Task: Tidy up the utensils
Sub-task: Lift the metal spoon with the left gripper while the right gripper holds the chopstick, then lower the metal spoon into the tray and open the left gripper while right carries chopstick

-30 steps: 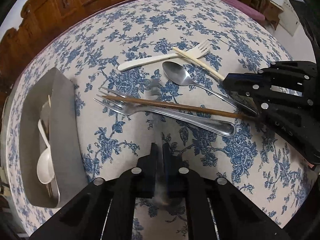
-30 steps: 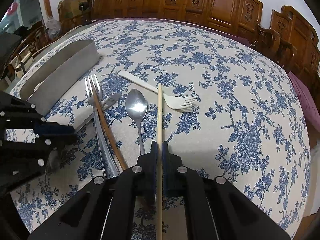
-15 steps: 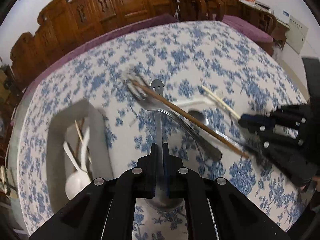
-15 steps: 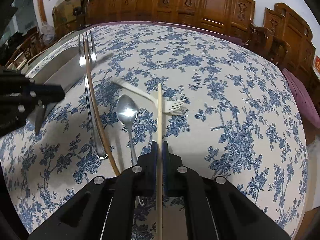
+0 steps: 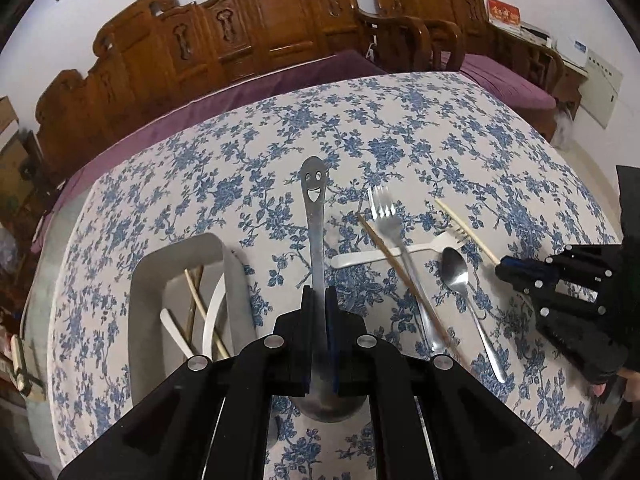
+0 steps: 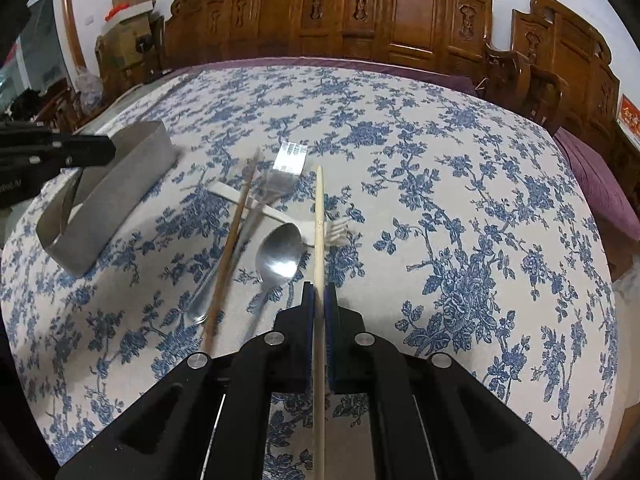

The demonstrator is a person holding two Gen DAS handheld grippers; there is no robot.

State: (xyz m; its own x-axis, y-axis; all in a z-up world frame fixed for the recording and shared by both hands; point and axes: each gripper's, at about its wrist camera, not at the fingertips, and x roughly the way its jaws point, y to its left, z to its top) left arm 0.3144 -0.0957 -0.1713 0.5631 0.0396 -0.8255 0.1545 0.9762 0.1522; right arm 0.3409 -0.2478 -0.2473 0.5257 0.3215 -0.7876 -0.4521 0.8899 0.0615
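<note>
My left gripper [image 5: 319, 296] is shut on a steel spoon with a smiley-face handle [image 5: 314, 216], held above the cloth just right of the grey utensil tray [image 5: 152, 268]. My right gripper [image 6: 319, 294] is shut on a pale wooden chopstick [image 6: 319, 216] that points forward over the table. On the cloth lie a steel fork [image 5: 394, 240], a brown chopstick [image 5: 404, 276], a steel spoon [image 5: 460, 272] and a white plastic fork [image 5: 404, 250]. The tray holds a white spoon and chopsticks [image 5: 196, 300].
The table wears a blue floral cloth [image 6: 460, 220]. Carved wooden chairs [image 6: 400, 24] ring the far side. The right gripper's body [image 5: 576, 300] shows at the right of the left wrist view; the left gripper [image 6: 52, 152] shows over the tray [image 6: 108, 204] in the right wrist view.
My left gripper lifted the smiley spoon off the cloth and swung left toward the tray. The steel fork and brown chopstick shifted on the cloth. The right gripper kept hold of the pale chopstick.
</note>
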